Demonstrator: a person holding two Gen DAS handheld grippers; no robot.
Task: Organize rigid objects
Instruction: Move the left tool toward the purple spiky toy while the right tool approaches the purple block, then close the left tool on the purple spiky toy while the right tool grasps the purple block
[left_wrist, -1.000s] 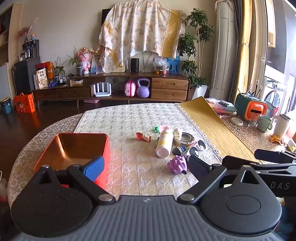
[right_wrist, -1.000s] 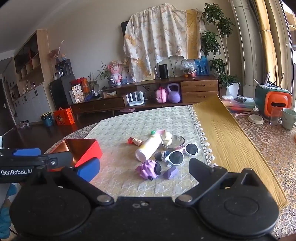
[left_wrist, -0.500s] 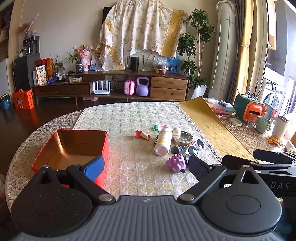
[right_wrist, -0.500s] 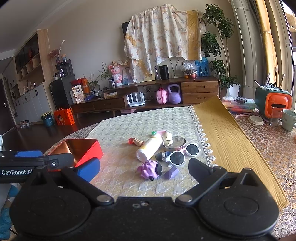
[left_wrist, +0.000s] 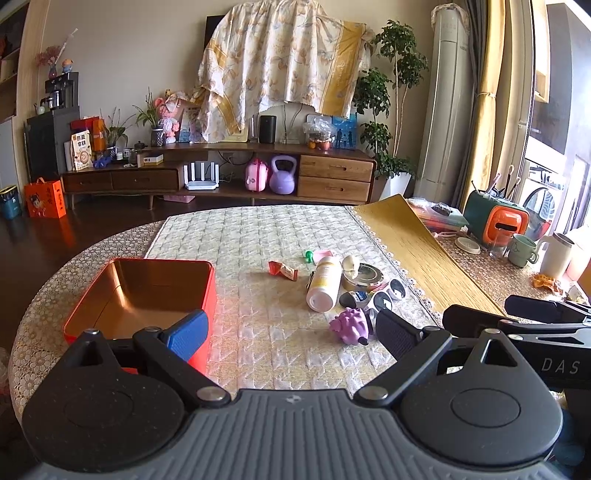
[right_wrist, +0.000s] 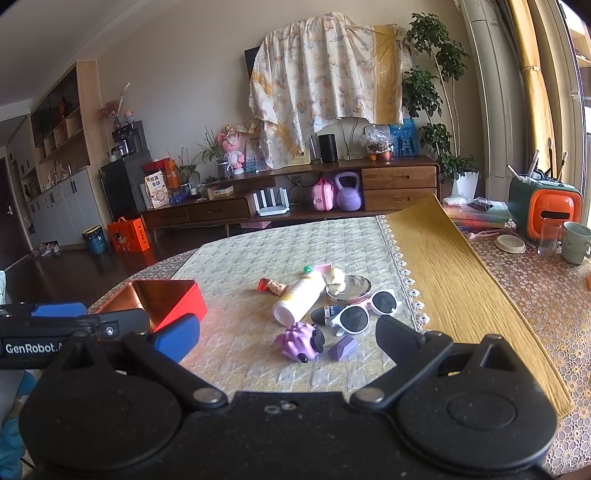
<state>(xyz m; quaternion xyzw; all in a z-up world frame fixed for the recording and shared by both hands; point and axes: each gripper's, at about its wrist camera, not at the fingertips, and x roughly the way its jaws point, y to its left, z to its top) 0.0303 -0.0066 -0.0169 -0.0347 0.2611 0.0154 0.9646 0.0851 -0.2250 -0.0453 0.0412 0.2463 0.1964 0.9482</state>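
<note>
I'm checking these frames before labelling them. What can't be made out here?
- Purple block: hidden behind the left tool's black finger in the left wrist view.
- Red tin: near part covered by the right tool's blue finger.
- White bottle: label too small to read.
- Dark item under the sunglasses: mostly covered.

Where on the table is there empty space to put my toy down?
The quilted mat is bare between the red tin and the white bottle, and along its far edge. The yellow runner is bare too. It is crowded around the bottle, sunglasses and purple toy.
</note>
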